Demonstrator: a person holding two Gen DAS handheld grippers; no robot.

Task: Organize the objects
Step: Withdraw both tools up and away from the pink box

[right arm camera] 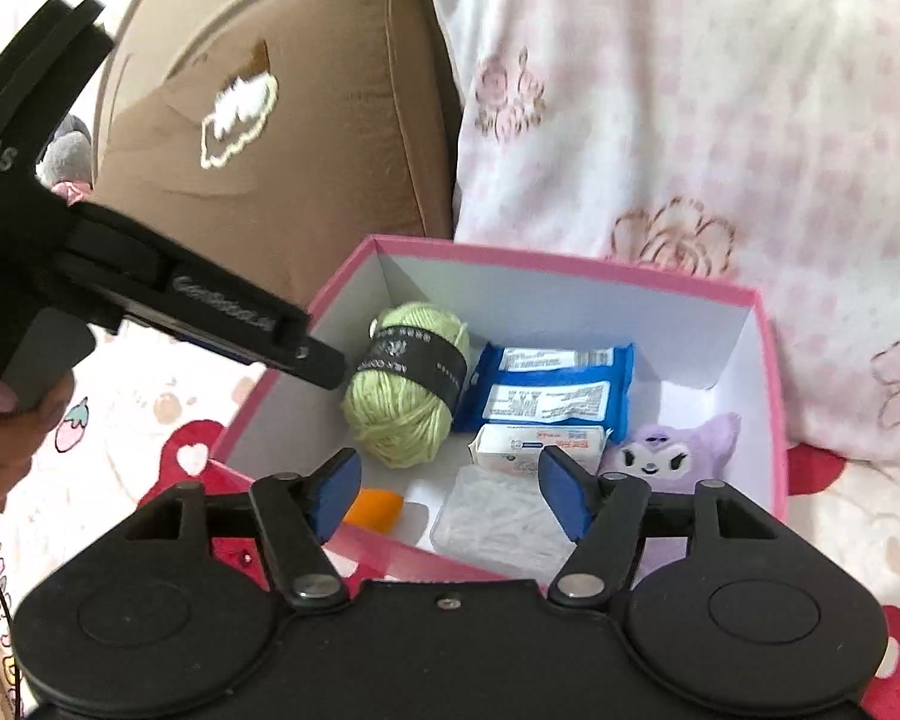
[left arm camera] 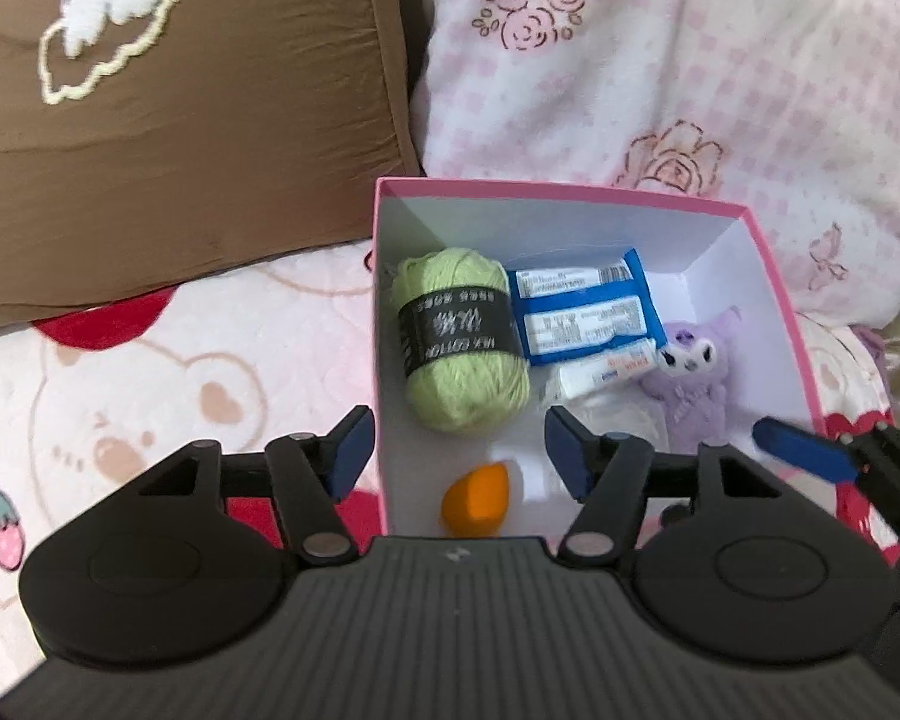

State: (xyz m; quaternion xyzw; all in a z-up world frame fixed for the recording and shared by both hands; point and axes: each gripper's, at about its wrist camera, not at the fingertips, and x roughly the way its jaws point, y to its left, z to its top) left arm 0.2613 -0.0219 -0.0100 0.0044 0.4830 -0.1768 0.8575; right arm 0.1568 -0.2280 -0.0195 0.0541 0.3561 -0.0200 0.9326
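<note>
Hovering above the near edge of the pink box (left arm camera: 774, 312), the left gripper (left arm camera: 459, 456) has its blue-padded jaws standing well apart, with nothing between them. The right gripper (right arm camera: 450, 495) hangs over the same near edge, jaws likewise parted and empty; neither touches anything.

Inside the box, closest to its near wall, lies an orange sponge (left arm camera: 471, 501), teardrop-shaped, and beside it toward the right wall a clear plastic case (right arm camera: 498, 525) of thin white sticks. Further in, against the left wall, a ball of green yarn (left arm camera: 459, 336) with a black paper band lies on its side. A blue packet (left arm camera: 585, 312) sits just beside the yarn toward the box's middle, and a small white carton (right arm camera: 540, 447) with red and blue print lies against the packet's near side. A purple plush toy (right arm camera: 675, 450) rests by the right wall.

A hand (right arm camera: 6, 456) grips the left gripper's handle, to the left of the box. Behind the box stand a brown pillow (left arm camera: 210, 138) and a pink floral blanket (left arm camera: 690, 72); the box itself rests on a cartoon-print bedsheet (left arm camera: 150, 384).
</note>
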